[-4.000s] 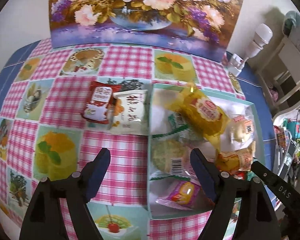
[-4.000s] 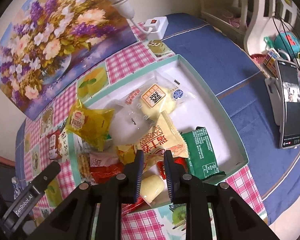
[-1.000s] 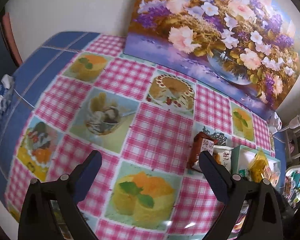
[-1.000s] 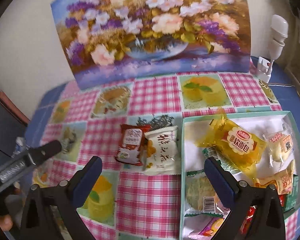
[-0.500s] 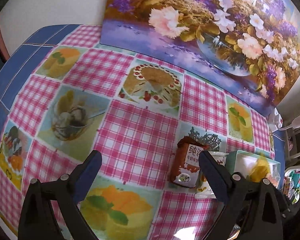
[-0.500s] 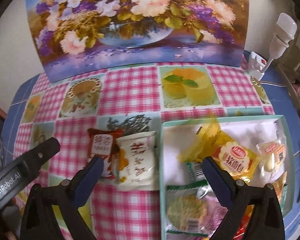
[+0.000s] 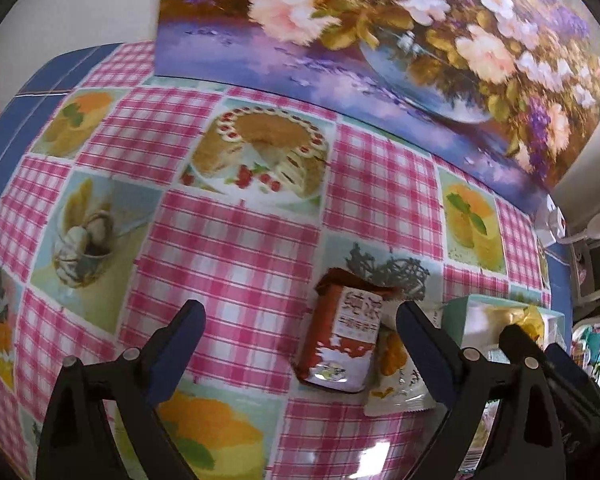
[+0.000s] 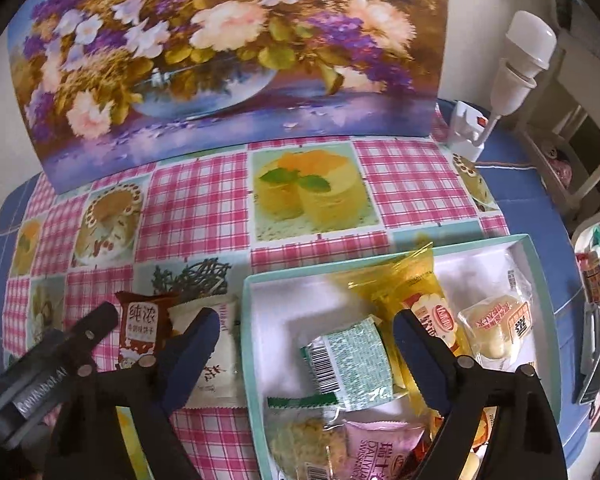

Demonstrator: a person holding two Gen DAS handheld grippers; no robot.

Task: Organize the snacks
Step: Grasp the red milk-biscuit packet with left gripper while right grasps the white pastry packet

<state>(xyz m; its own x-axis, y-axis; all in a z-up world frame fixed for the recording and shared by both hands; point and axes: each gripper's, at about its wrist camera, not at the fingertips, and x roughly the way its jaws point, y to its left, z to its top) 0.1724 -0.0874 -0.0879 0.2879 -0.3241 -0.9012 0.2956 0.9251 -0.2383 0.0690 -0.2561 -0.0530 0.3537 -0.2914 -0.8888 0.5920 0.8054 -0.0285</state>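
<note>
The left gripper (image 7: 298,330), fingers (image 7: 179,334) spread wide, hangs over the checked tablecloth (image 7: 228,256) beside a red-brown snack packet (image 7: 346,338).

1. Snack packets lying on the worktop (image 8: 188,200), outside the box: two, a red-brown packet (image 8: 138,328) and a white packet (image 8: 216,360), touching side by side.
2. Teal box (image 8: 420,250): one, at 3 o'clock of those packets.
3. Packets inside the box: at least five told apart, namely yellow (image 8: 400,280), green (image 8: 352,360), clear with pale bun (image 8: 496,328), pink (image 8: 380,452), clear with crumbly cake (image 8: 304,440); more at the lower edge, uncountable.
4. Flower paintings (image 8: 228,52): one.
5. Lamps (image 8: 520,56): one.
</note>
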